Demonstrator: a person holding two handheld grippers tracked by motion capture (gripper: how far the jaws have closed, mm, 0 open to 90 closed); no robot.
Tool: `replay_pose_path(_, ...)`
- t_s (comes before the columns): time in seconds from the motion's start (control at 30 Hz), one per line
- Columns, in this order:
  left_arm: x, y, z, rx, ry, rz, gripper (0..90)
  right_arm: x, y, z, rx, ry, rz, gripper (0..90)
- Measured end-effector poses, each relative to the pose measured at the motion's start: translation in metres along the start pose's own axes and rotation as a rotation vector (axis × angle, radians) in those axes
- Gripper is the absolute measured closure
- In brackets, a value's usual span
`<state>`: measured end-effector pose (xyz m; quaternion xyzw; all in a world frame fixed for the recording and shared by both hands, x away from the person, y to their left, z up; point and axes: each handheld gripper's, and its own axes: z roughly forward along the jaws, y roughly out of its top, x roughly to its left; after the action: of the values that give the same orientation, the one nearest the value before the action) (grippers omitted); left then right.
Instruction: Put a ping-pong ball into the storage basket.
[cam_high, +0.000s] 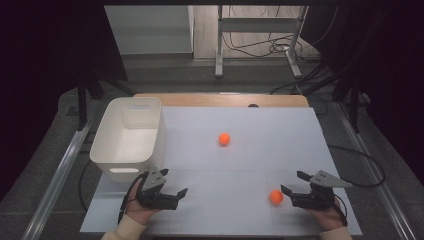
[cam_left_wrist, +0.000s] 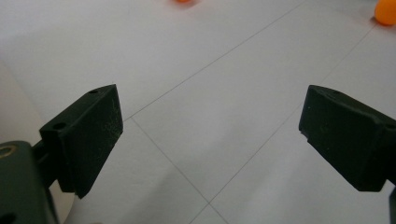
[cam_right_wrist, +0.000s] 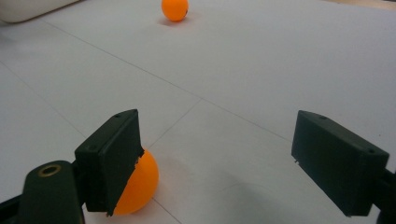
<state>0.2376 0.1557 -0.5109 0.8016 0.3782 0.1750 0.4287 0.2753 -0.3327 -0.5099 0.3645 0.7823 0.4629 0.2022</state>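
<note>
- Right gripper (cam_high: 290, 183): low at 5 o'clock on the white table sheet (cam_high: 260, 150), jaws wide apart, gripping nothing.
- Near orange ball (cam_high: 276, 197): on the sheet just off the right gripper's tips, toward 9 o'clock of them. In the right gripper view the ball (cam_right_wrist: 135, 184) sits against the inner face of the left-hand jaw, partly hidden behind it; the other jaw is well apart from it. Actual contact with that jaw: can't tell.
- Far orange ball (cam_high: 224, 139): mid-sheet, roughly 11 o'clock from the near ball, well apart from both grippers. Also seen at 12 o'clock in the right gripper view (cam_right_wrist: 174, 9).
- Left gripper (cam_high: 176, 183): low at 7 o'clock of the sheet, jaws wide, empty, pointing toward 3 o'clock across the sheet. Its own view shows bare sheet between the jaws, with the near ball (cam_left_wrist: 386, 12) at the 1 o'clock corner and a sliver of the far ball (cam_left_wrist: 183, 1) at the top edge.
- White bin (cam_high: 129, 137): upright at 9 o'clock of the table, open top, nothing visible inside; its near end is just beyond the left gripper.
- Both hands (cam_high: 134, 212) hold the grippers from the 6 o'clock edge; cables trail from each.
</note>
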Motion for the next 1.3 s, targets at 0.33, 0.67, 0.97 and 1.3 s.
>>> replay_pose_path(0.33, -0.009, 0.011, 0.005, 0.008, 0.009, -0.003, 7.0, 0.001, 0.002, 0.001, -0.005, 0.021, -0.022, 16.7)
replay_pose_path(0.67, -0.020, 0.032, 0.008, -0.003, -0.033, 0.010, 7.1, 0.005, 0.002, -0.003, -0.010, 0.008, -0.017, 16.7)
replay_pose_path(0.97, -0.016, 0.044, 0.021, 0.003, -0.052, 0.008, 7.2, 0.005, 0.001, -0.005, -0.007, 0.001, -0.011, 16.8)
replay_pose_path(1.3, -0.014, 0.057, 0.033, 0.008, -0.058, 0.009, 7.3, 0.006, 0.001, -0.002, -0.001, -0.002, -0.021, 16.9)
